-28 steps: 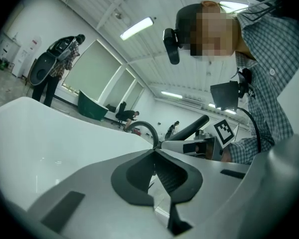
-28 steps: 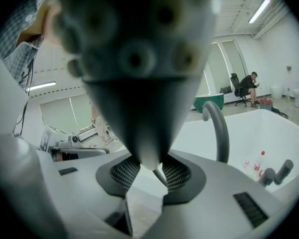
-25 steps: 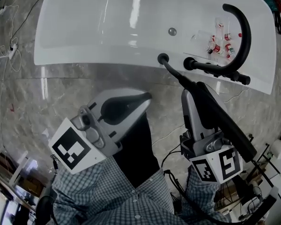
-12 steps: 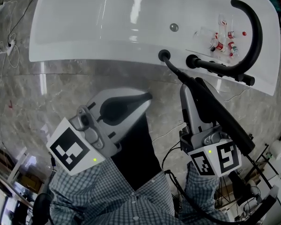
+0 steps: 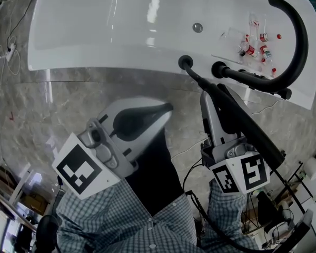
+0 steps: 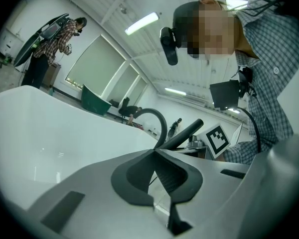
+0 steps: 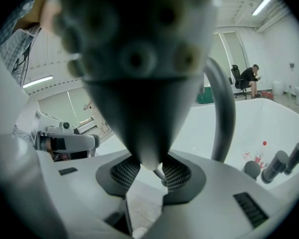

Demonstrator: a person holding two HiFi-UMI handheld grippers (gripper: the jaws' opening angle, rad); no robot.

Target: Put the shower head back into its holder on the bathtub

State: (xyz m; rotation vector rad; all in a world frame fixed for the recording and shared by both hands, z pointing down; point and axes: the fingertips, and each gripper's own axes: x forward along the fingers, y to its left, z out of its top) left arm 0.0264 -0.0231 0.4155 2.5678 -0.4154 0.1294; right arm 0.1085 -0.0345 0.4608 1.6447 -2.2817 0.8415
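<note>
Black against the white bathtub [image 5: 110, 30], the shower head [image 5: 242, 128] lies along my right gripper [image 5: 210, 101] in the head view, its thin end reaching to the holder [image 5: 185, 62] on the tub rim. Over the last second the tub and its curved spout [image 5: 300, 41] have slid a little up and to the right in the frame, while the wand's tip has stayed at the holder's mouth. So I judge the aiming is done but the seating is not: the thick body is still well outside the socket and has to be fed down into it. My left gripper [image 5: 166, 109] hangs over the marble floor [image 5: 52, 104], away from the job. Small bottles [image 5: 255, 41] lie on the tub ledge beside the spout.

In the left gripper view, my left fingers [image 6: 139, 178] are pressed together at their tips with nothing between them. Beyond them I see the tub wall [image 6: 40, 133], the spout's arc [image 6: 158, 121] and the wand's dark shaft [image 6: 187, 133].

In the right gripper view, the shower head [image 7: 139, 83] looms blurred and huge, tapering down between my right fingers [image 7: 125, 173], which are clamped on its narrow neck. The basin [image 7: 249, 118] lies behind
</note>
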